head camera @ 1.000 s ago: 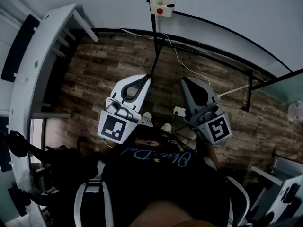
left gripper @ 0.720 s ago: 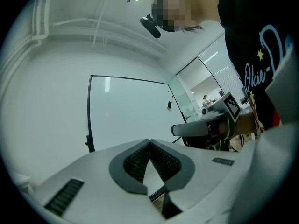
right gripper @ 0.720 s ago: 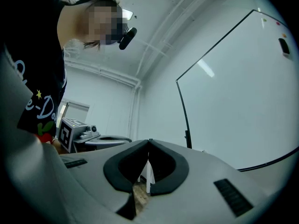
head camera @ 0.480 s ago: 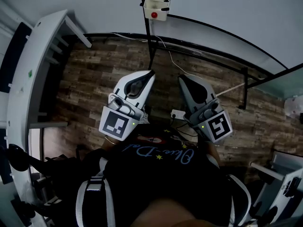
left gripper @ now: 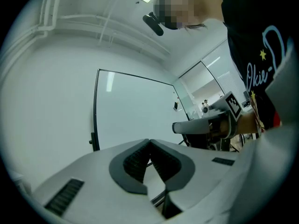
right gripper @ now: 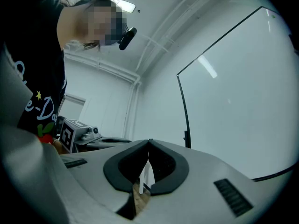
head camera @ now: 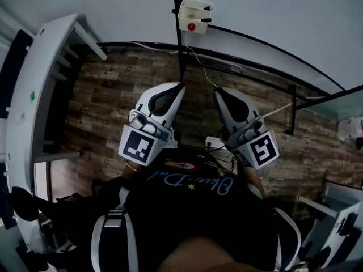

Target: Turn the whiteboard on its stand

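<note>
Whiteboard (head camera: 283, 16) | stands on the far side, we judge it not yet turned | our left claw (head camera: 181, 85) and right claw (head camera: 216, 91) both closed, empty | grasping and turning left.

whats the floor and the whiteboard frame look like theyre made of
Floor: looks like wood-grain planks, maybe laminate, matte; the sign is staggered brown boards. Whiteboard frame: thin black strip, likely painted metal or plastic; unclear which.
</note>
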Demonstrator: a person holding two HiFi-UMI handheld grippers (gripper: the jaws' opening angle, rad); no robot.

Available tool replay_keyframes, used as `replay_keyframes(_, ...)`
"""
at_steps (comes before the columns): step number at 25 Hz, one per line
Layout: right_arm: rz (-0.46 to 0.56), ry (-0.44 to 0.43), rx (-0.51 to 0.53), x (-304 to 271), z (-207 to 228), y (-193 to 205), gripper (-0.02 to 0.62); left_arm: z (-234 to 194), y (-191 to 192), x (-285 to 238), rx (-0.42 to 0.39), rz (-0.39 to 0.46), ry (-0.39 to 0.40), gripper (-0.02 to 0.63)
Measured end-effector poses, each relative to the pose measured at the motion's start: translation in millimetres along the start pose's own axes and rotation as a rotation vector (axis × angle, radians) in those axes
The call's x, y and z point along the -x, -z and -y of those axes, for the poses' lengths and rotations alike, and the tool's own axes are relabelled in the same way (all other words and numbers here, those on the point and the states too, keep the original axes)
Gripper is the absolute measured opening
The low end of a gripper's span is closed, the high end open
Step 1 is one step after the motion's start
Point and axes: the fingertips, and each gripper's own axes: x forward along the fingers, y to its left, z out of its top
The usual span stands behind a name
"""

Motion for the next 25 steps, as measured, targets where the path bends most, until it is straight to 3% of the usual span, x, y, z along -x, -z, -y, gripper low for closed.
replay_keyframes(25, -0.018, 0.077, 0.026, -90.6, 27.0, 26.8, 0.023, -91.2, 34.7, -24.3, 0.057, 0.022, 0.087, 0.015)
